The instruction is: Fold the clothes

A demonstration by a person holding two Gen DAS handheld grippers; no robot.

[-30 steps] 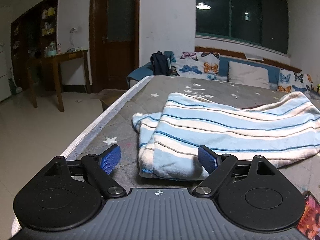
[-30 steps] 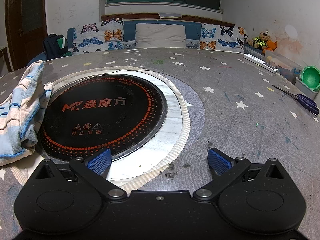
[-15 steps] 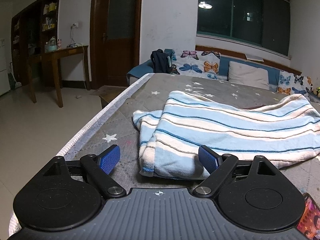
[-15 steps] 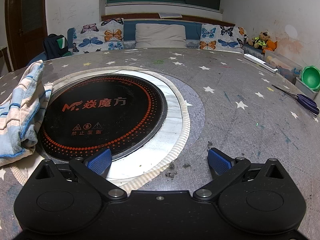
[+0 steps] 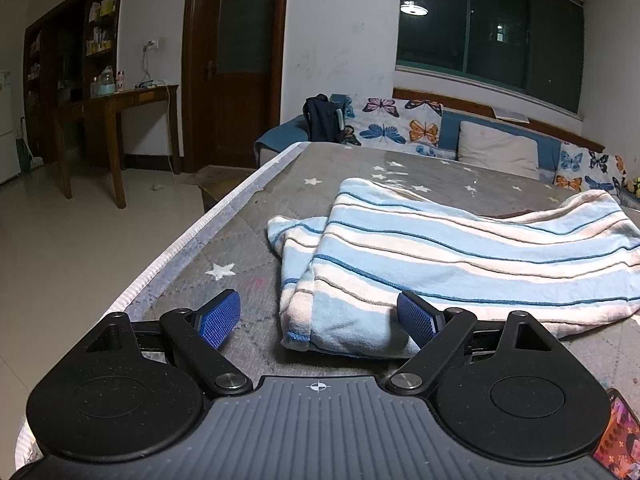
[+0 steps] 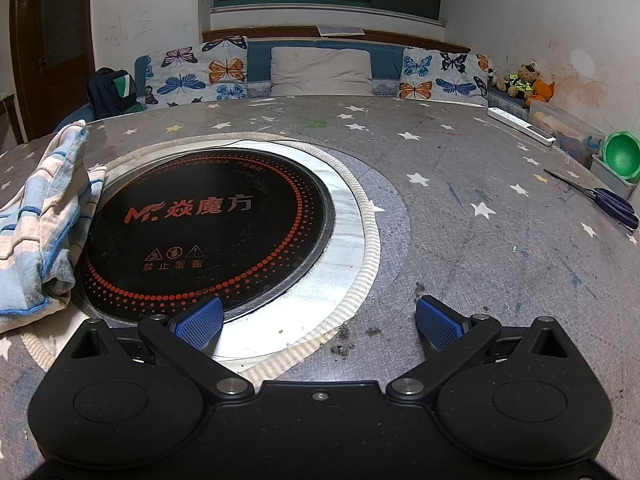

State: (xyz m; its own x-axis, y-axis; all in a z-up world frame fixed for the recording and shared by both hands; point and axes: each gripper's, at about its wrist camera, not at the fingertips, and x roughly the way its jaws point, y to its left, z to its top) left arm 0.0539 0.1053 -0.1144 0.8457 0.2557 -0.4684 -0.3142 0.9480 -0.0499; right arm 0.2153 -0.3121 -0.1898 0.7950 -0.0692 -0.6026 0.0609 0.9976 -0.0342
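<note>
Slight leftward swing of the left wrist view since a second ago; striped cloth and right view unchanged. Grey star-printed surface [image 6: 480, 184] spans both views, with a white braided edge along its left side. Set into its middle: a round black induction plate [image 6: 208, 232] with orange lettering, ringed by a pale band. Striped blue-and-white cloth [image 5: 460, 256] lies folded over on the surface, left of the plate, its right edge overlapping the pale ring and reaching the plate's rim. Left tongs [image 5: 320, 316] hover low at the cloth's near corner, jaws spread wide; right blue pad [image 5: 416, 318] is just at the cloth's near hem, contact uncertain, while the left pad is over bare surface. Nothing held. Right tongs [image 6: 320, 320] also spread wide and empty, low over the plate's near rim, well apart from the cloth. Scissors [image 6: 612, 204] with blue handles lie near the far right edge. Small dark crumbs [image 6: 344, 340] sit between the right tongs' pads.
</note>
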